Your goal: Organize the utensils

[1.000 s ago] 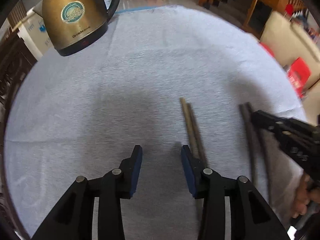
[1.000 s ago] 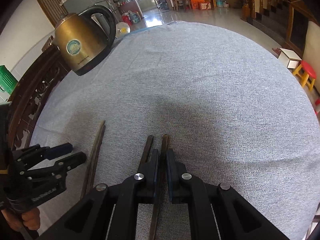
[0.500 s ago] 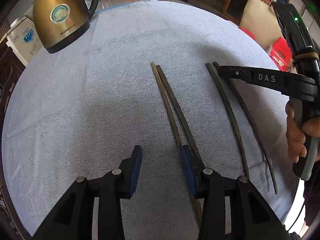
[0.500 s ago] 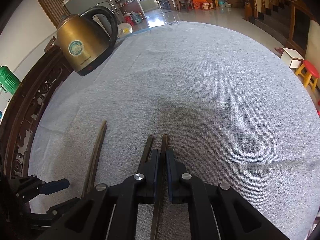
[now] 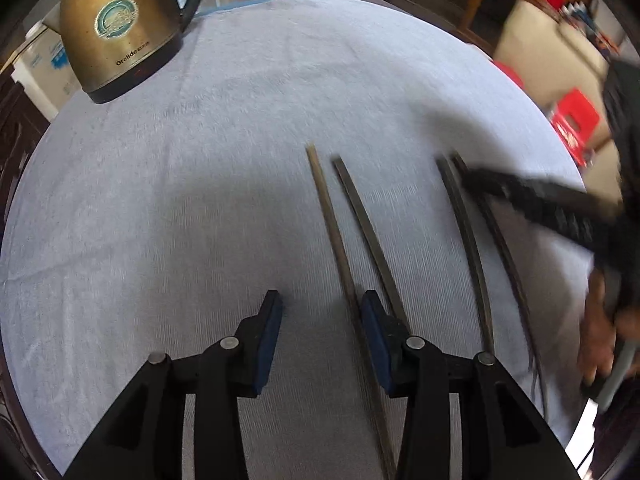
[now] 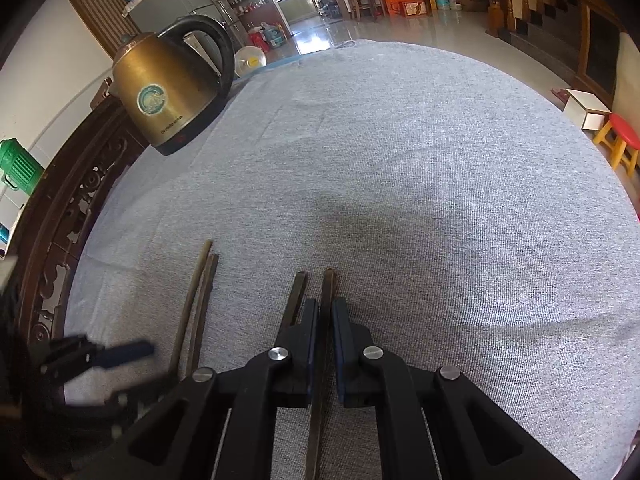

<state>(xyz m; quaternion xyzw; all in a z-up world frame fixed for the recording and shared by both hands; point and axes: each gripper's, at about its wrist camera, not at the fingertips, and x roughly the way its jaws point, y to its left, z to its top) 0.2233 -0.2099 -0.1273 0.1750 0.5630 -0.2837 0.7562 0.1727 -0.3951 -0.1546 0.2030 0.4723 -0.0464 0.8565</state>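
Two pairs of dark wooden chopsticks lie on the grey cloth. In the left wrist view, one pair (image 5: 344, 232) runs from the middle down under my left gripper's right finger. My left gripper (image 5: 320, 312) is open and empty, just left of that pair. The second pair (image 5: 472, 240) lies further right. My right gripper (image 5: 472, 176) reaches in blurred over it. In the right wrist view, my right gripper (image 6: 325, 308) is shut on one dark chopstick (image 6: 329, 284); its mate (image 6: 297, 292) lies just left. The other pair (image 6: 198, 300) lies to the left, beside my left gripper (image 6: 132, 350).
A brass electric kettle (image 5: 116, 28) stands at the far left of the table, also in the right wrist view (image 6: 168, 92). A carved dark wood rim (image 6: 64, 220) edges the table on the left. A red stool (image 6: 622, 140) stands off to the right.
The left gripper has moved in closer over the left pair, whose two sticks now lie slightly apart. The right gripper stays shut on its chopstick.
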